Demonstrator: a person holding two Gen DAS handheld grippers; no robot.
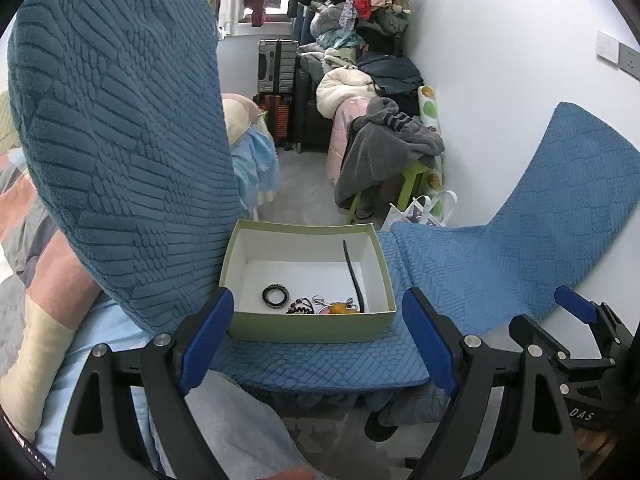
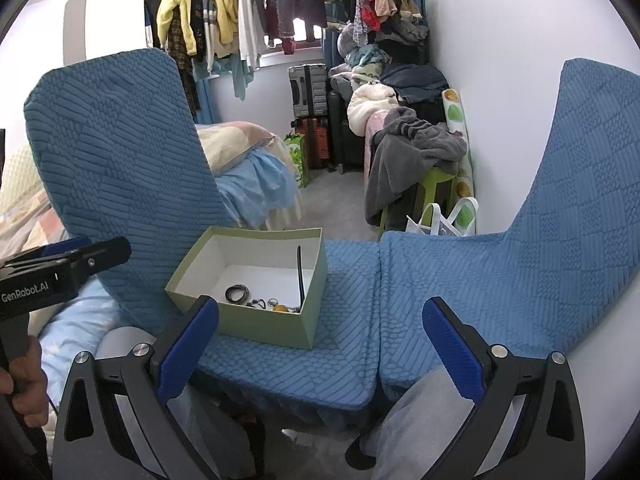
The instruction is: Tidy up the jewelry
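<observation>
A pale green box (image 1: 312, 326) with a white inside stands on a blue-covered chair seat (image 1: 320, 360). In it lie a black bangle (image 1: 275, 294), dark beads (image 1: 301, 306), an orange piece (image 1: 337, 309) and a long black strap (image 1: 354, 276). The box also shows in the right wrist view (image 2: 264, 324), with the bangle (image 2: 237, 293) inside. My left gripper (image 1: 320, 344) is open and empty, just in front of the box. My right gripper (image 2: 320, 352) is open and empty, to the right of the box and nearer to me.
Blue chair backs rise at the left (image 1: 116, 140) and at the right (image 1: 568, 208). A second blue seat (image 2: 460, 280) adjoins on the right. A bed (image 2: 248, 168), suitcases (image 1: 277, 66), piled clothes (image 1: 384, 148) and a white bag (image 1: 420, 210) stand behind. My knees are below.
</observation>
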